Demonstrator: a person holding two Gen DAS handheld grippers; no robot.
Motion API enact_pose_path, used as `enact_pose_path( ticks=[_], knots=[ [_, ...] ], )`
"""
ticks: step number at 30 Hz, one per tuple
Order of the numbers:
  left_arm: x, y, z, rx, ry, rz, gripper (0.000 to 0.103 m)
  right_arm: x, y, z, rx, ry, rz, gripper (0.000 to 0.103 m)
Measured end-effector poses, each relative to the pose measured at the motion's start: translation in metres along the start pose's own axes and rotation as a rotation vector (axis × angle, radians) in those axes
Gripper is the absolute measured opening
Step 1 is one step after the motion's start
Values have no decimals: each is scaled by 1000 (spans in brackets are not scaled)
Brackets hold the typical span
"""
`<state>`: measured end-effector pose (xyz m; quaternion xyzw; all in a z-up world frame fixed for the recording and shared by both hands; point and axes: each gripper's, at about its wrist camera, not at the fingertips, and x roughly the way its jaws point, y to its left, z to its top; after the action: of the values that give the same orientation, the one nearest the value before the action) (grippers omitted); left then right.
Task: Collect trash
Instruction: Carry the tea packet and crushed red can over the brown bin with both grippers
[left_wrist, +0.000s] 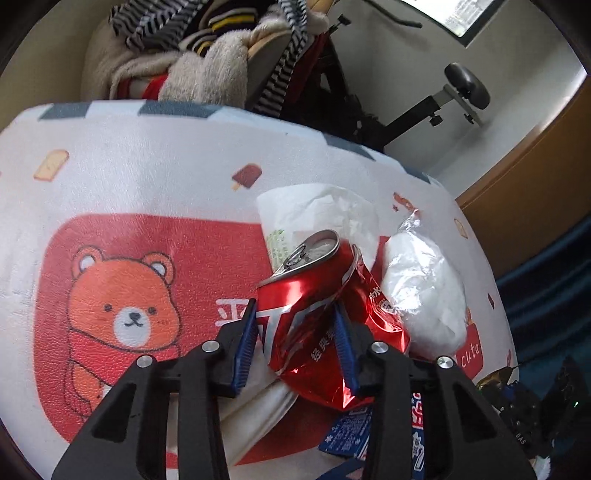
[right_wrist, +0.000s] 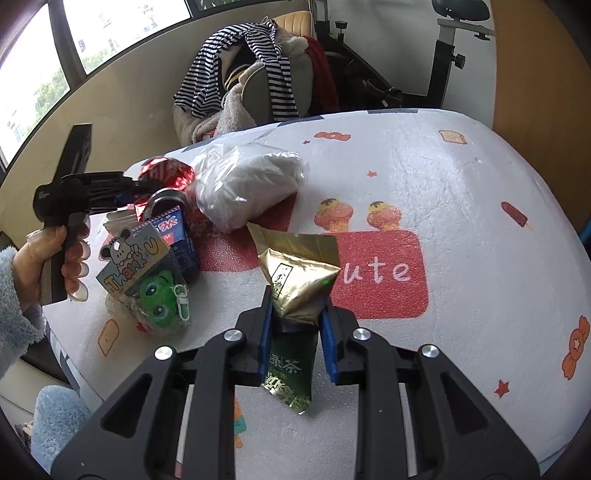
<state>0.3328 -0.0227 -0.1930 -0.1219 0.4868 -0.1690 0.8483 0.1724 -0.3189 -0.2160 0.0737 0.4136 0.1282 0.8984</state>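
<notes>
The left gripper (left_wrist: 295, 332) has its fingers pinching a crushed red can (left_wrist: 310, 295) above the bench (left_wrist: 147, 177), beside a white bag (left_wrist: 424, 291). The right gripper (right_wrist: 295, 325) pinches a gold tea packet (right_wrist: 299, 280).

Hand-held gripper (left_wrist: 295, 343) apparently clamps crushed red can (left_wrist: 306, 295).

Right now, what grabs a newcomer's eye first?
The crushed red can clamped in the left tongs, over the bear-print table cover. Then the gold tea packet pinched in the right tongs, with a clear bag of white stuff behind it.
</notes>
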Motion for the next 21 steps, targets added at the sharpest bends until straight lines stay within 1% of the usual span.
enact_pose_path(
  ticks=[4,6,10,15,21],
  knots=[
    [-35,-9,0,40,-97,-10,37,-5,3,0,-1,-10,7,25],
    [-51,-15,1,56,-122,-24,37,-9,6,1,-5,-18,14,25],
    [-88,-32,-3,138,-168,3,37,-20,16,2,-22,-34,29,25],
    [-127,-52,-29,262,-198,65,37,-36,29,2,-35,-50,44,25],
    [-165,-57,-74,303,-210,98,37,-57,47,-4,-68,-65,55,25]
  ],
)
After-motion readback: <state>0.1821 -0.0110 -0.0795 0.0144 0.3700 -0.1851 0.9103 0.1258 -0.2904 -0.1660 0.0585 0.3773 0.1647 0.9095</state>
